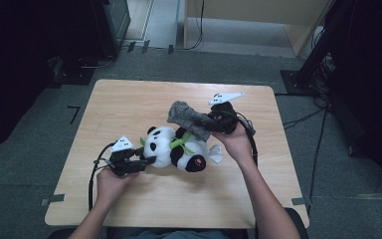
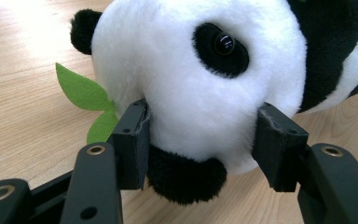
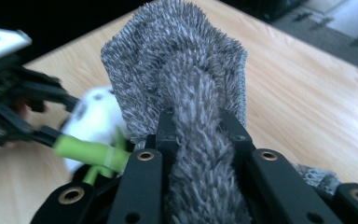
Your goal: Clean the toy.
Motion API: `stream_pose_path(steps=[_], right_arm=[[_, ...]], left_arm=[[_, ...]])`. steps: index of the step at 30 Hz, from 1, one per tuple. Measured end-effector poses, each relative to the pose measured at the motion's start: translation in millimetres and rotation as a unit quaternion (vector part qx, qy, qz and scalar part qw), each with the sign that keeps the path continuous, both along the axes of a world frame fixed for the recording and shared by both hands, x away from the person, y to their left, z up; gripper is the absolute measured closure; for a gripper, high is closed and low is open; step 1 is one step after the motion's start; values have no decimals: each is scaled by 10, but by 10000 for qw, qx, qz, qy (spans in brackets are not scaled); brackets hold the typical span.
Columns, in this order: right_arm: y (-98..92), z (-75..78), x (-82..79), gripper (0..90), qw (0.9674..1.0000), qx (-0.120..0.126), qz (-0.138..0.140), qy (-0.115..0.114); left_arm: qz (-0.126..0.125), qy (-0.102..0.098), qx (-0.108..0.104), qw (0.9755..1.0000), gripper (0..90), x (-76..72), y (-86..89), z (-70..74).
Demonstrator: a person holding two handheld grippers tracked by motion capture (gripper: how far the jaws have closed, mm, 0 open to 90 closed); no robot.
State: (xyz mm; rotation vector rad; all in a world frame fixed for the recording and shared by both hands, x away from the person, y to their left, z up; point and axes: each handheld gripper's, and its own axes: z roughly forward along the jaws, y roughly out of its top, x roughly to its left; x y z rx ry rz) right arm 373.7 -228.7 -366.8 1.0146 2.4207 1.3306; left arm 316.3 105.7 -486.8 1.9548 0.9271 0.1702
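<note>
A black-and-white plush panda [image 1: 176, 149] lies on its side in the middle of the wooden table [image 1: 129, 99], a green felt leaf [image 2: 81, 91] by its head. My left gripper [image 1: 149, 160] comes in from the left. In the left gripper view its jaws [image 2: 200, 135] press into both sides of the panda's [image 2: 196, 70] white head. My right gripper [image 1: 208, 122] hovers above the panda's body, shut on a grey fuzzy cloth [image 1: 185, 114]. In the right gripper view the cloth [image 3: 182, 70] is bunched between the jaws [image 3: 198, 126] and fans out beyond them.
A white tag [image 1: 215, 155] lies by the panda's feet. The table's far and near parts are bare wood. Dark equipment stands and cables [image 1: 323, 74] sit on the grey floor to the right and at the back left.
</note>
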Motion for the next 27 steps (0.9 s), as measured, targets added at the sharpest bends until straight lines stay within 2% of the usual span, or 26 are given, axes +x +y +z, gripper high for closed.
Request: stream_pose_path(steps=[1,2,4,8,11,12,13,14,16,21,22,23,25,27], right_arm=[[-20,53,-50,740,9999,147,56,-26],[-20,53,-50,740,9999,147,56,-26],[-56,73,-154,739,9997,134,128,-137],[-127,-6,-255,738,9997,65,156,-165],[-222,-195,-326,735,9998,46,177,56],[-222,-195,-326,735,9998,46,177,56],[-236,-243,-335,735,9996,70,213,144],[-247,-332,-352,735,9988,177,286,346],[-244,-366,-362,736,9983,218,320,436],[-262,-481,-428,727,9986,-43,311,431],[-303,-537,-449,723,9988,-143,319,354],[-303,-537,-449,723,9988,-143,319,354],[-350,-605,-473,722,9988,-189,348,292],[-419,-694,-486,720,9988,-193,326,325]], left_arm=[[13,11,-10,10000,430,-1,-2,1],[21,23,-22,10000,430,0,-2,3],[38,37,-41,10000,429,1,-3,3],[40,46,-36,10000,429,1,-3,5],[48,66,-39,10000,428,3,-3,5],[48,66,-39,10000,427,3,-3,5],[53,82,-38,9999,427,5,-2,5],[51,94,-37,9999,424,6,-1,5],[44,100,-13,9999,424,4,-2,5],[41,136,-16,9999,423,6,-2,6],[35,131,-9,9999,420,6,-1,5],[31,135,-11,9999,420,6,-1,5],[13,136,-15,9999,419,8,0,2],[4,137,-28,9999,419,13,3,-1]])
